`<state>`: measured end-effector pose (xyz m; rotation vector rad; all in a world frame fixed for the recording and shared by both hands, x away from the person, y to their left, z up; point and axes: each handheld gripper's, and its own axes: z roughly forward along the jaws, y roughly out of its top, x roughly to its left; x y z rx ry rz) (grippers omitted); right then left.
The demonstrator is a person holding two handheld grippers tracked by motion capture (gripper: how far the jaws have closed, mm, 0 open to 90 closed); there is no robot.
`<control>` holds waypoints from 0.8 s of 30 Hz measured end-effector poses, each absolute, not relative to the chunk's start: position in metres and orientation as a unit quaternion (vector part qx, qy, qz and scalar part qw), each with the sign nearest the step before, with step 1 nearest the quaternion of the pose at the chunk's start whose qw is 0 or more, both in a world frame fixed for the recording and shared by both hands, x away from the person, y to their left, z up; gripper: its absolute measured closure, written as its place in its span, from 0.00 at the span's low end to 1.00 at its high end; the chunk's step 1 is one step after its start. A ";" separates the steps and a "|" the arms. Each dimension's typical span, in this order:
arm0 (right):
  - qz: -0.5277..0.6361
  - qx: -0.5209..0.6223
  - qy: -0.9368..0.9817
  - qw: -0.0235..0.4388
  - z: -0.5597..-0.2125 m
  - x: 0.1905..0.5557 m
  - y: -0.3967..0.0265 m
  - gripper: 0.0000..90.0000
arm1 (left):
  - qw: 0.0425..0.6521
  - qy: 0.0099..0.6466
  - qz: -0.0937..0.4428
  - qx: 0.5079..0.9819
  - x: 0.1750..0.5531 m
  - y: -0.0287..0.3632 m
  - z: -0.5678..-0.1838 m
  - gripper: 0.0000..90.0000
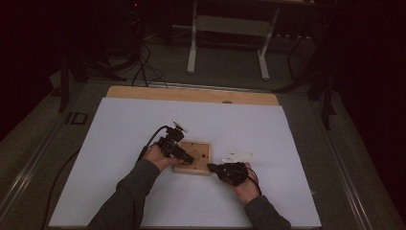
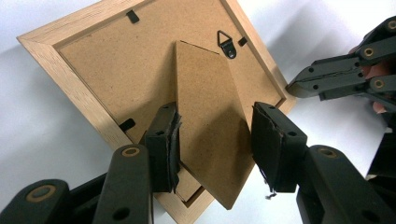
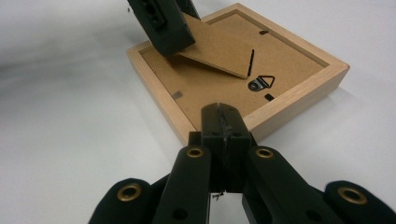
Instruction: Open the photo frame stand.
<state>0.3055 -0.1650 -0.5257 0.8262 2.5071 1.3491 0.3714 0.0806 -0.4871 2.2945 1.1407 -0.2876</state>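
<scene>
Your left gripper (image 2: 215, 144) straddles the cardboard easel stand (image 2: 210, 126) on the face-down picture frame (image 2: 84, 79) at centre frame, jaws half open, one pad touching. Your right gripper (image 3: 223, 128), jaws shut and empty, presses against the frame's edge, likely steadying it.

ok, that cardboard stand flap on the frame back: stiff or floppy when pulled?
Likely stiff but bendable: the cardboard stand flap stays flat while lifted off the picture frame. It probably pivots at its hinged end. Thin edges may crease between the left gripper pads.
</scene>
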 end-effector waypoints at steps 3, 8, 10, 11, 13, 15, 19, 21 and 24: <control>0.453 0.278 0.842 0.088 -0.526 0.305 -0.165 1.00 | 0.276 0.424 -0.101 0.856 0.370 0.080 -0.487 0.61; 0.451 0.279 0.843 0.092 -0.525 0.305 -0.166 1.00 | 0.276 0.417 -0.079 0.862 0.366 0.077 -0.485 0.61; 0.451 0.281 0.842 0.091 -0.525 0.306 -0.166 0.99 | 0.276 0.414 -0.072 0.864 0.365 0.076 -0.484 0.61; 0.450 0.282 0.842 0.092 -0.524 0.306 -0.167 0.99 | 0.277 0.413 -0.069 0.865 0.364 0.076 -0.484 0.61; 0.449 0.283 0.842 0.094 -0.524 0.306 -0.167 0.97 | 0.278 0.409 -0.061 0.867 0.362 0.075 -0.483 0.61; 0.448 0.286 0.842 0.094 -0.524 0.306 -0.168 0.95 | 0.281 0.404 -0.054 0.869 0.360 0.075 -0.483 0.61; 0.448 0.292 0.839 0.097 -0.522 0.308 -0.170 0.91 | 0.288 0.398 -0.035 0.870 0.353 0.075 -0.483 0.61; 0.448 0.296 0.838 0.096 -0.519 0.310 -0.171 0.88 | 0.291 0.395 -0.026 0.871 0.350 0.074 -0.483 0.61; 0.452 0.300 0.834 0.098 -0.513 0.314 -0.173 0.86 | 0.295 0.390 -0.013 0.872 0.346 0.074 -0.482 0.61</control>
